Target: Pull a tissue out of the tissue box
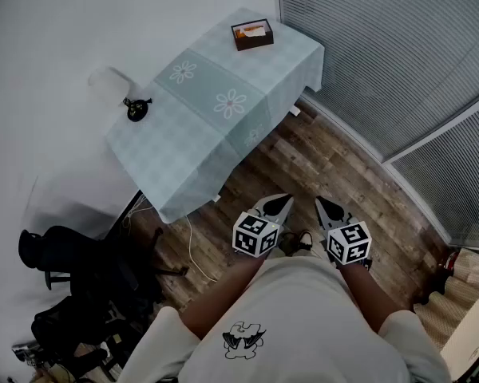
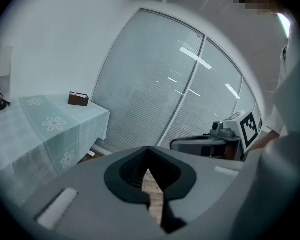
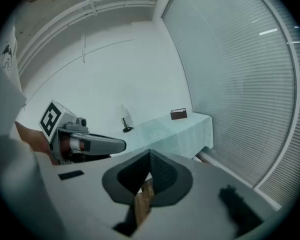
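We hold two claws, the left claw and the right claw, both pressed together, empty. One tissue box sits on one counter.

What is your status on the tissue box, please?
Left gripper and right gripper shut, empty, held at the waist. Tissue box untouched on the far corner of the table. Lamp stands well apart from it.
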The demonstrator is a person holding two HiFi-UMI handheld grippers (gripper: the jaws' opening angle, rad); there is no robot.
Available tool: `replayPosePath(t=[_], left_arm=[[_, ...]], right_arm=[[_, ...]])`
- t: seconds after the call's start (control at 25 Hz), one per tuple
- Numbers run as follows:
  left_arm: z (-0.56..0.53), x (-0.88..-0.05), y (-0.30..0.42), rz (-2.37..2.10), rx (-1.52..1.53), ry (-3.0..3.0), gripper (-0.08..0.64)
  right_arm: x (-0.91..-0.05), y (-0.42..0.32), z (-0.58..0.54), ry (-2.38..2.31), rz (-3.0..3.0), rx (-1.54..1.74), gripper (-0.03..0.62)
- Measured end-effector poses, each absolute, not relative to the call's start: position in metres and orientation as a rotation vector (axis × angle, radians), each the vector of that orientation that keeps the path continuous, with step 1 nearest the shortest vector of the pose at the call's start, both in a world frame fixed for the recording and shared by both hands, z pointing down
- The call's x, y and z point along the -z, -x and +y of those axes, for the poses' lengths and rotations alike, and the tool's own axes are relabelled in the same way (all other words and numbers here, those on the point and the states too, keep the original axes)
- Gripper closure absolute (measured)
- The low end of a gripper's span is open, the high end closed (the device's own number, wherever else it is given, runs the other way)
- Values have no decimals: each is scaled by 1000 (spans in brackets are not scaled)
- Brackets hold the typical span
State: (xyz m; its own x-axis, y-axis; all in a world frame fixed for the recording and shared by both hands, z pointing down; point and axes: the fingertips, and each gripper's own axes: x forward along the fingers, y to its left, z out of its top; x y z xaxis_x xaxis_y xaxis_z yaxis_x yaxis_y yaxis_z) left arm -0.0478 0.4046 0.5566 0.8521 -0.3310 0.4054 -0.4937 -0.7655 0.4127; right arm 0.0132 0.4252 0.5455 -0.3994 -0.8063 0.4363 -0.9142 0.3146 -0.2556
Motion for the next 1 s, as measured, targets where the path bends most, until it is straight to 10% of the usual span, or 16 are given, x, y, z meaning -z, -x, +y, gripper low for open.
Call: replayPosePath(t=[1.0], left_arm=[[361,-566,121,-607,-352,-2458,555]], right_arm=[[-558,55,373,-1535,-2355,-690,580]])
